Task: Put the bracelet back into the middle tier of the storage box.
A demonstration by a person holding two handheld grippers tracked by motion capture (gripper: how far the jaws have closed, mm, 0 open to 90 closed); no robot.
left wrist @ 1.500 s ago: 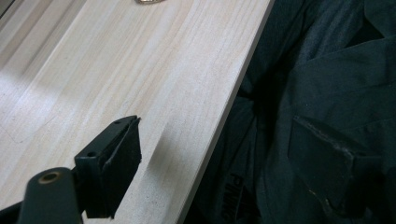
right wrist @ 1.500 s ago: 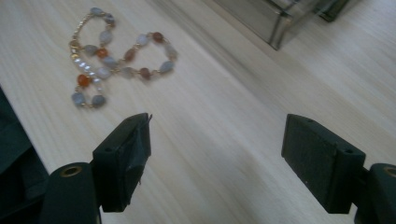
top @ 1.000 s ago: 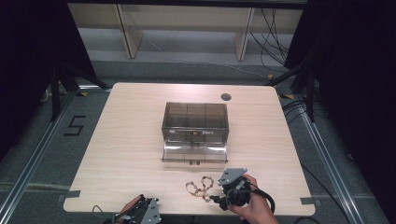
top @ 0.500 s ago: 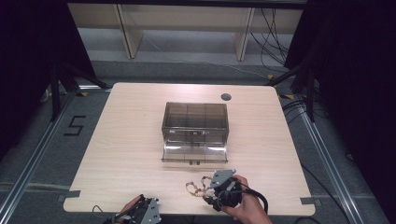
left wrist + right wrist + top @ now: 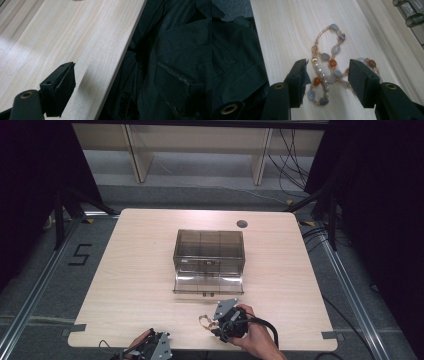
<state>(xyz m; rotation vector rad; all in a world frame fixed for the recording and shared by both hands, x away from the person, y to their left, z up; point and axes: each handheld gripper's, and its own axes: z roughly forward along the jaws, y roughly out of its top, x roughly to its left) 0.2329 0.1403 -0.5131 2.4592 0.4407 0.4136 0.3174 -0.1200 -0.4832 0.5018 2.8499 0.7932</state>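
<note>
A string of grey, orange and pearl beads (image 5: 329,65) lies looped on the wooden table (image 5: 140,270) near its front edge; it also shows as the small bead string (image 5: 204,321) in the high view. My right gripper (image 5: 328,68) is open, with one black jaw on each side of the loops and low over them. A hand holds this right gripper (image 5: 226,322) just right of the beads. My left gripper (image 5: 152,350) sits at the table's front edge. One of its jaws shows, far to the side, with nothing against its pad (image 5: 61,87).
A smoky clear plastic box (image 5: 209,244) stands mid-table with its drawer (image 5: 207,284) pulled out toward me. A dark round hole (image 5: 242,224) is at the back right. Dark clothing (image 5: 170,62) lies just past the front edge.
My right gripper has slid left along the front of the table until its jaws straddle the beads. The left gripper has stayed put.
</note>
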